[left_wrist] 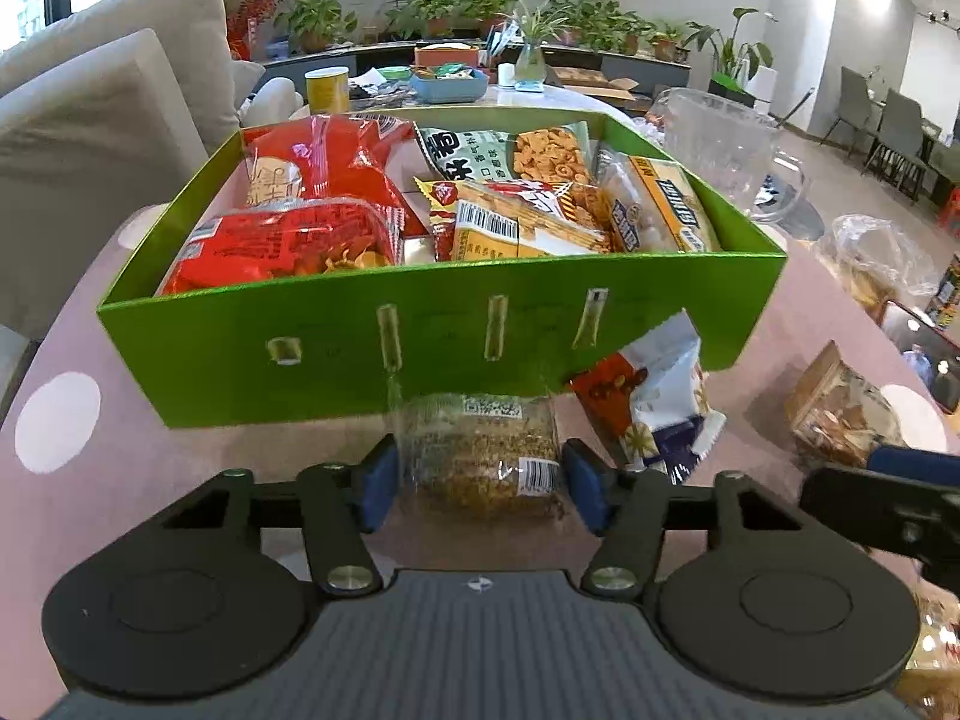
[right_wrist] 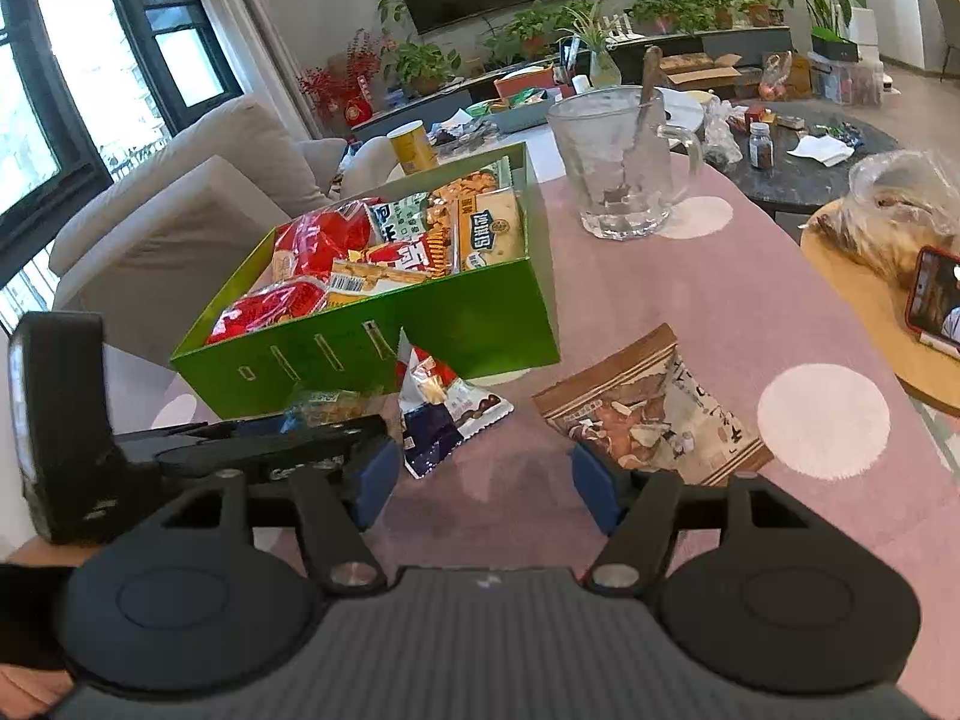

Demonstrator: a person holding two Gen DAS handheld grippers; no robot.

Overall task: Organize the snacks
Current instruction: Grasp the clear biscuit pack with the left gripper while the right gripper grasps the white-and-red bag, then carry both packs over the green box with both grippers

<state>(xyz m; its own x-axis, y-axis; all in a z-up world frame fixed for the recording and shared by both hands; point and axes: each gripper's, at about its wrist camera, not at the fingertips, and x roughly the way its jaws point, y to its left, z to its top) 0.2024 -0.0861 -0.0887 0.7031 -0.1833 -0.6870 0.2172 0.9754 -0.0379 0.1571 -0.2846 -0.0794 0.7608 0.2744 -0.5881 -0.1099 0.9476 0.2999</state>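
Note:
A clear-wrapped golden grain snack point(left_wrist: 480, 456) lies on the pink tablecloth in front of the green box point(left_wrist: 420, 348). My left gripper point(left_wrist: 480, 483) has its blue pads pressed against both sides of it. The box point(right_wrist: 468, 324) holds several red, yellow and green snack packets. A white, blue and red packet point(right_wrist: 444, 414) leans on the box's front wall. A brown packet point(right_wrist: 654, 414) lies flat to its right. My right gripper point(right_wrist: 485, 483) is open over bare cloth between these two packets, holding nothing.
A glass mug point(right_wrist: 612, 168) with a spoon stands behind the box on the right. A wooden board at the far right carries a plastic bag point(right_wrist: 888, 222) and a phone point(right_wrist: 936, 300). A beige sofa is to the left, and a cluttered table lies beyond.

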